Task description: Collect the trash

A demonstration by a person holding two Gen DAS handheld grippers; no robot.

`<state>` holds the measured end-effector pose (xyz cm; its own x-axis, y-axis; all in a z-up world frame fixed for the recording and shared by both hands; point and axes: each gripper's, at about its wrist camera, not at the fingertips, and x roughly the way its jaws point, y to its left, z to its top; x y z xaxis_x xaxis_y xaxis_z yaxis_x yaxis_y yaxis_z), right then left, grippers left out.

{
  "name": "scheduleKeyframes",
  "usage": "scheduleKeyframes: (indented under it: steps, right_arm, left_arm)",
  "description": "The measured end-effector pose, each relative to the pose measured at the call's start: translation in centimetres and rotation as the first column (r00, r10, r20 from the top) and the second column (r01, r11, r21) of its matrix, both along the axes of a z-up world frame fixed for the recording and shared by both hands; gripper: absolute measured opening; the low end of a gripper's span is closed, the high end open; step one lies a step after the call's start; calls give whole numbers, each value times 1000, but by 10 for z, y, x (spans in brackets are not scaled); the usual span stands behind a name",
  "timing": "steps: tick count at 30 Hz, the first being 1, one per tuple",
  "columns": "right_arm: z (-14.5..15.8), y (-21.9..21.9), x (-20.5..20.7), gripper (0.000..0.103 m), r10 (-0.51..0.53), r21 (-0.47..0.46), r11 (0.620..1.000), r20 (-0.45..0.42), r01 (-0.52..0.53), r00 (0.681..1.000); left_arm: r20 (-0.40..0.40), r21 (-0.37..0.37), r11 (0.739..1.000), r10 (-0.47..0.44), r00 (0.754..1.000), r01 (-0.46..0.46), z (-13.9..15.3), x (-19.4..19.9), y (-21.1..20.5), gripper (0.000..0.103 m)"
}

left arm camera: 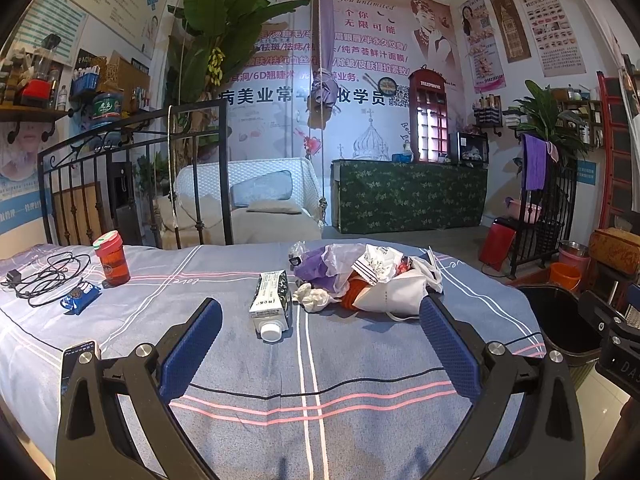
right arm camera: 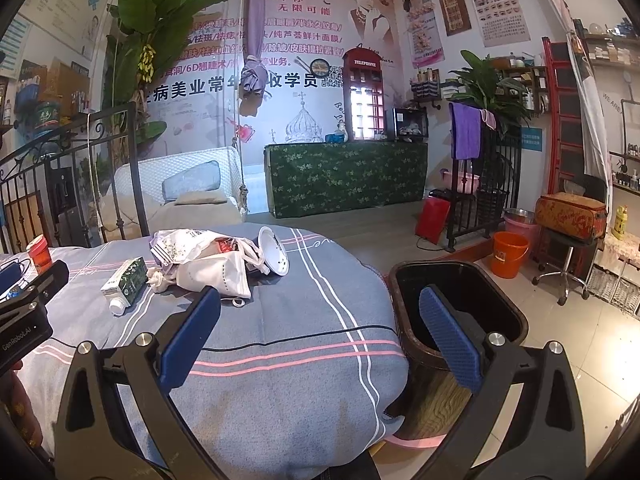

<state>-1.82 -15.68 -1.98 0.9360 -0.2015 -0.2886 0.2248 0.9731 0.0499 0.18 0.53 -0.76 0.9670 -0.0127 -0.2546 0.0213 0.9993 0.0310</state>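
Both of my tools sit closest to the lens: the left tool (left arm camera: 320, 320) has its blue pads spread wide with nothing between them, and the right tool (right arm camera: 320, 312) is just as wide apart and empty. I hold the left one low over the bed (left arm camera: 248, 368), aimed along its striped cover, with a broad bare stretch of cloth between the pads and the trash. Ahead lies a milk carton (left arm camera: 272, 300) on its side, cap toward me, and just beside it a crumpled tissue (left arm camera: 314, 297) touching the heap of bags and wrappers (left arm camera: 372, 276). Off to the left, well apart, stand a red cup (left arm camera: 112, 258), a cable (left arm camera: 40, 276) and a blue snack packet (left arm camera: 80, 295). My right tool hovers at the bed's right edge, where the cover rounds down; its right pad shows over the open black bin (right arm camera: 460, 304) that stands on the floor against that edge. Beyond the bin the tiled floor (right arm camera: 568, 344) is open.
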Motion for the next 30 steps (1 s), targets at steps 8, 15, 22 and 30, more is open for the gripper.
scheduleKeyframes:
  steps: [8,15,22,30]
  right_arm:
    - [-1,0,0,98,0,2,1000,2,0,1000]
    - [-1,0,0,98,1,3,1000,0,-1,1000]
    - [-2,0,0,98,1,5,1000,1,-1,1000]
    - [-1,-1,1,98,4,6,1000,-1,-4,1000]
  left_arm:
    - [-3,1,1000,-1,1000,1,1,0,-1,97]
    - [-3,-1,1000,-1,1000,1,0,0,-1,97]
    - [-3,-1,1000,0,1000,0,-1,0,-2,97]
    - [-7,0,1000,-2,1000,2,-2,0,-3,97]
